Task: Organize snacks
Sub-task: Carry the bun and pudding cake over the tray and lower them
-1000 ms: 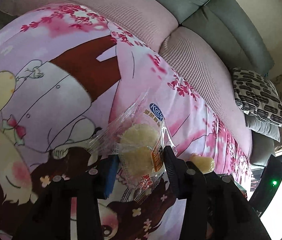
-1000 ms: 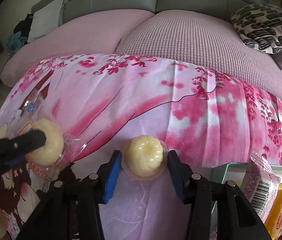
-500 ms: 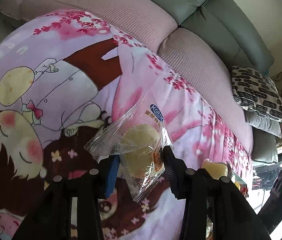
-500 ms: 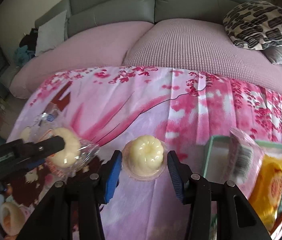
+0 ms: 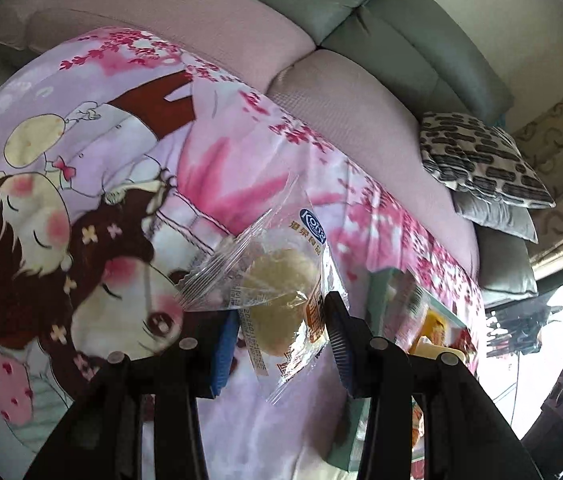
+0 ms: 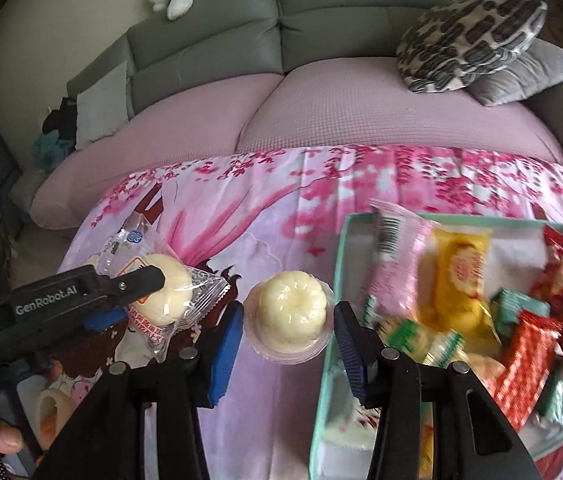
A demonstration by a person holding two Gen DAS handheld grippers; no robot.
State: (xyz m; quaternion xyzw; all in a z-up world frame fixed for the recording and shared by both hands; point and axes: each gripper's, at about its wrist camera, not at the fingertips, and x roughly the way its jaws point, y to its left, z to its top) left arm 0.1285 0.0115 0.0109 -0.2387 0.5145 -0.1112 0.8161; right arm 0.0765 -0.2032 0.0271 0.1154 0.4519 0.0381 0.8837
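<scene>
My left gripper (image 5: 281, 340) is shut on a clear-wrapped round cake (image 5: 281, 300) and holds it above the cartoon-print cloth; it also shows in the right wrist view (image 6: 165, 296), held by the left gripper (image 6: 129, 292). My right gripper (image 6: 287, 328) is shut on a pale yellow pudding cup (image 6: 289, 316), lifted over the cloth just left of a mint-green box (image 6: 339, 248). The box holds several wrapped snacks, among them a yellow packet (image 6: 459, 276) and a red packet (image 6: 525, 364). The box (image 5: 377, 292) shows at the right in the left wrist view.
The pink cartoon cloth (image 6: 281, 200) covers a table in front of a pink-covered sofa (image 6: 321, 104). Patterned and grey pillows (image 6: 469, 40) lie at the sofa's right end. Another pale snack (image 6: 51, 404) lies at the lower left near the hand.
Both grippers have risen with their snacks and pulled back from the sofa. The right gripper has moved toward the box, which now fills the right of its view.
</scene>
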